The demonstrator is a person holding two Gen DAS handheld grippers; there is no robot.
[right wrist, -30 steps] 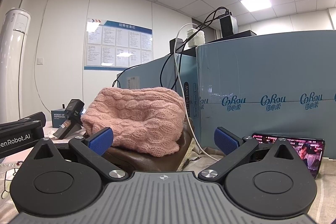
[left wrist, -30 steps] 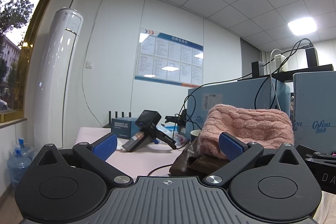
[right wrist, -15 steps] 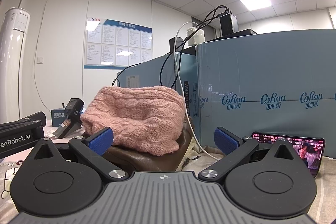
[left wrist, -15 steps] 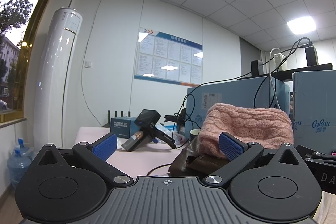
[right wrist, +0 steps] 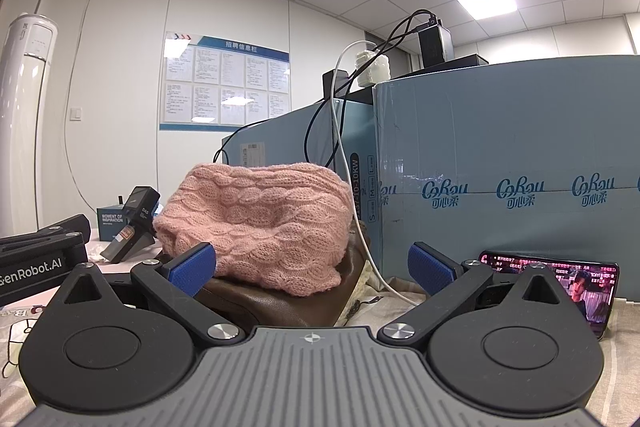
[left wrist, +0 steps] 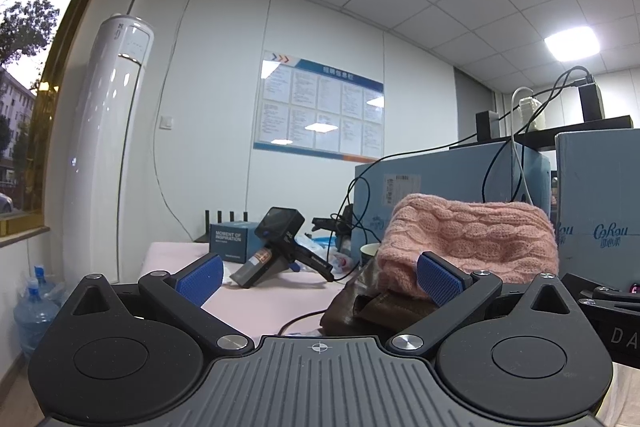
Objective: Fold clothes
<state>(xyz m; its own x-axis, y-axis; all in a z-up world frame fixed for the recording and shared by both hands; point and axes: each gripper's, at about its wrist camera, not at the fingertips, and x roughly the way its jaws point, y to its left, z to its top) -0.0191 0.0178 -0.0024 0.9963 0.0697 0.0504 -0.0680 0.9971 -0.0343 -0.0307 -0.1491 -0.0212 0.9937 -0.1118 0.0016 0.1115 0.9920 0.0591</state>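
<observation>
Left wrist view: I see no change since the earlier frame. The left gripper (left wrist: 319, 273) has its jaws apart, empty. One pink knit sweater (left wrist: 472, 233) lies on one brown garment (left wrist: 368, 303) on the table (left wrist: 260, 291), with open surface left of it.

Right wrist view: unchanged. The right gripper (right wrist: 312, 267) has its jaws apart, empty; the sweater (right wrist: 260, 223) sits ahead, one phone (right wrist: 576, 283) to the right.
</observation>
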